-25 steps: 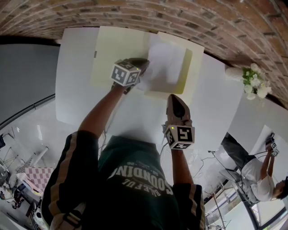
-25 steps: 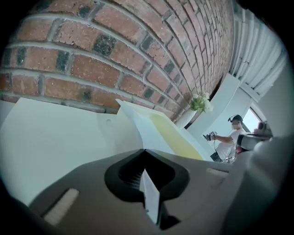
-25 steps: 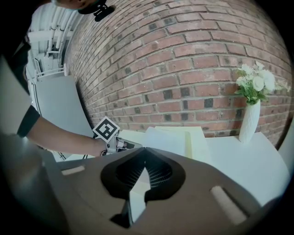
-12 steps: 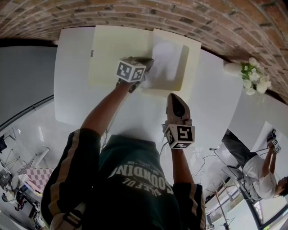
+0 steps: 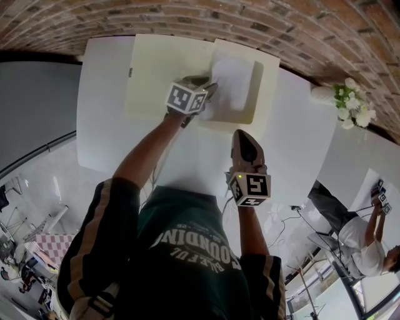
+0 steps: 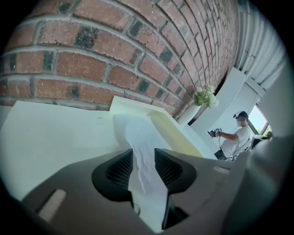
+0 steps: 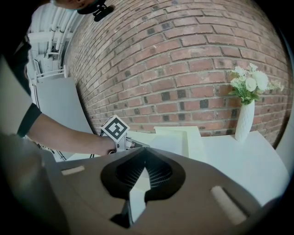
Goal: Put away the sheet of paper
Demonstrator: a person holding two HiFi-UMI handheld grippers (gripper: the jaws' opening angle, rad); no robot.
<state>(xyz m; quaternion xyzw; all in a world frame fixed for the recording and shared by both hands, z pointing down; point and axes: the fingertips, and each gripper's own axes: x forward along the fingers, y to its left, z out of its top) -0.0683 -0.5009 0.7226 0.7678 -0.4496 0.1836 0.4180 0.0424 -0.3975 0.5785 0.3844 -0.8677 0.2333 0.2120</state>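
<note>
Looking down in the head view, a white table [image 5: 106,125] stands against a brick wall [image 5: 187,19], with grey floor [image 5: 37,106] to its left. A cream folder [image 5: 156,69] lies open at the table's far edge, and the sheet of paper [image 5: 234,78] rests on its right half. The left gripper [image 5: 209,92] reaches to the sheet's near left corner. The right gripper [image 5: 245,139] hovers nearer, over bare table. A vase of flowers [image 5: 347,106] stands far right, and another person [image 5: 369,240] works beyond the table.

In the left gripper view, the jaws have just been opening and stand apart. The sheet runs between the pads unpinched.

In the right gripper view, the jaws meet at their tips with nothing between them.
</note>
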